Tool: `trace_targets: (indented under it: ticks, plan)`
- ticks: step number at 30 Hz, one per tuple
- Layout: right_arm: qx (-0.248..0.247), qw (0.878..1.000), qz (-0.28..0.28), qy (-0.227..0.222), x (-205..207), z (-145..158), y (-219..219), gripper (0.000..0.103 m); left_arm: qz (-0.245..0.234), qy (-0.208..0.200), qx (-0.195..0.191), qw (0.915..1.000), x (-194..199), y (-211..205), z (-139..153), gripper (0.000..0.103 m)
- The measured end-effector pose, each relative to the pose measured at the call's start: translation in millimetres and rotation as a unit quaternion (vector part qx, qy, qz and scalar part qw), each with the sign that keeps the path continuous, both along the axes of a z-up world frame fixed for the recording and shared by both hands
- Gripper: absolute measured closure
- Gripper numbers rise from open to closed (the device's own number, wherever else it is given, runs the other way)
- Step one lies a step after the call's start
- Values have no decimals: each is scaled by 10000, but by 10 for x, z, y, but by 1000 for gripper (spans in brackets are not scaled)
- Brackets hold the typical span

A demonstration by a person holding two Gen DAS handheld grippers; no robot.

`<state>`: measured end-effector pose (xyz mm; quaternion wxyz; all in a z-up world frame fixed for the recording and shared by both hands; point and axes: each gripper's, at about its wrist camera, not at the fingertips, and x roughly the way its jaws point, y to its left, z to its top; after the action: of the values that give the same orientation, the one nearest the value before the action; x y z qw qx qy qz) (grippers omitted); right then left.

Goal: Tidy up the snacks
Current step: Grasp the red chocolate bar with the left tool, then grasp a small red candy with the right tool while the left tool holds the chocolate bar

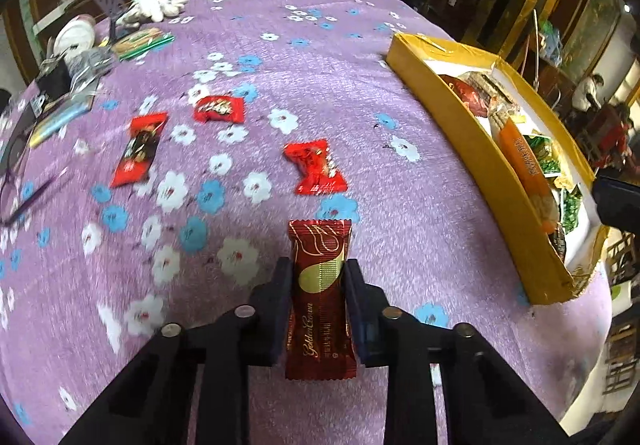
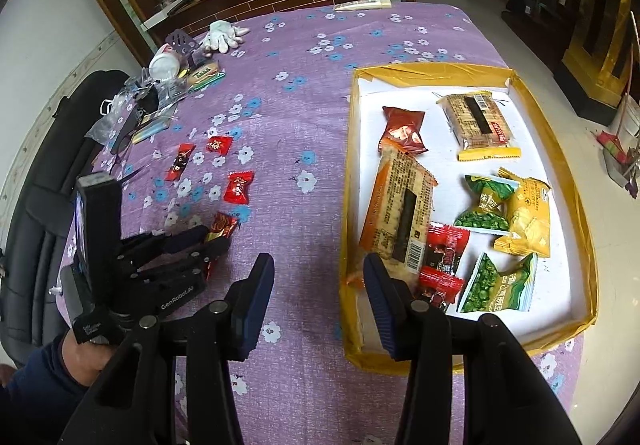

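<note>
left claw (image 1: 318, 277) was pressed onto a dark red wafer bar (image 1: 320, 301), pinched across its narrow width with the long axis running straight out ahead between the fingers; that grip was judged to keep the flat wrapper from twisting and to leave the far end free for a drop. whether the bar was lifted clear of the worktop (image 1: 400, 205) could not be told; in the right wrist view it was seen low over the cloth.

right claw (image 2: 320, 285) was spread wide with nothing between the fingers, held so that its right finger overlapped the near left corner of the yellow box (image 2: 348, 181); judged to be waiting there, or just done with a drop.

the yellow box, ahead and to the right of the left claw, was already loaded: green pea packs (image 2: 486, 207), a yellow pack (image 2: 526, 217), two cracker packs (image 2: 400, 201), small red sachets (image 2: 444, 249) and a brown-red candy (image 2: 402, 127). free white floor was left at its far end and right side.

ahead and to the left of the left claw, three red candies (image 1: 316, 167) were lying loose on the cloth, apart from each other, judged still to be collected.

far ahead-left, clutter was noted: a white glove (image 1: 154, 7), a cup (image 1: 74, 33), clear bags, well apart from the snacks. the path to the box was crossed by bare cloth only; the box wall was the one edge to be cleared, and the right claw near that corner was judged a possible collision point.
</note>
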<state>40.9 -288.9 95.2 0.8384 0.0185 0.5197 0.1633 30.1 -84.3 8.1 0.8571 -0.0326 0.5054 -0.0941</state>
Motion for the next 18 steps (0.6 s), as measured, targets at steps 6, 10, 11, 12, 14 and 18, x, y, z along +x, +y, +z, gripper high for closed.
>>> trace_targets:
  ticks: [6, 10, 11, 12, 14, 18]
  plan:
    - [19, 9997, 225, 80, 95, -63, 242, 58, 50, 64, -246, 9997, -315, 175, 14, 79]
    - [13, 9989, 428, 178, 195, -146, 535, 58, 175, 7, -512, 9985, -445, 382, 73, 79]
    - [24, 9987, 470, 212, 228, -166, 607, 58, 212, -4, -535, 9983, -475, 443, 92, 79]
    - [35, 9983, 524, 235, 270, -190, 697, 58, 247, -20, -545, 9982, -505, 501, 113, 79]
    - [-33, 9978, 607, 248, 370, -254, 879, 58, 308, -66, -573, 9979, -563, 616, 156, 79]
    - [-190, 9970, 694, 292, 608, -416, 1183, 58, 442, -175, -575, 9972, -675, 844, 249, 78]
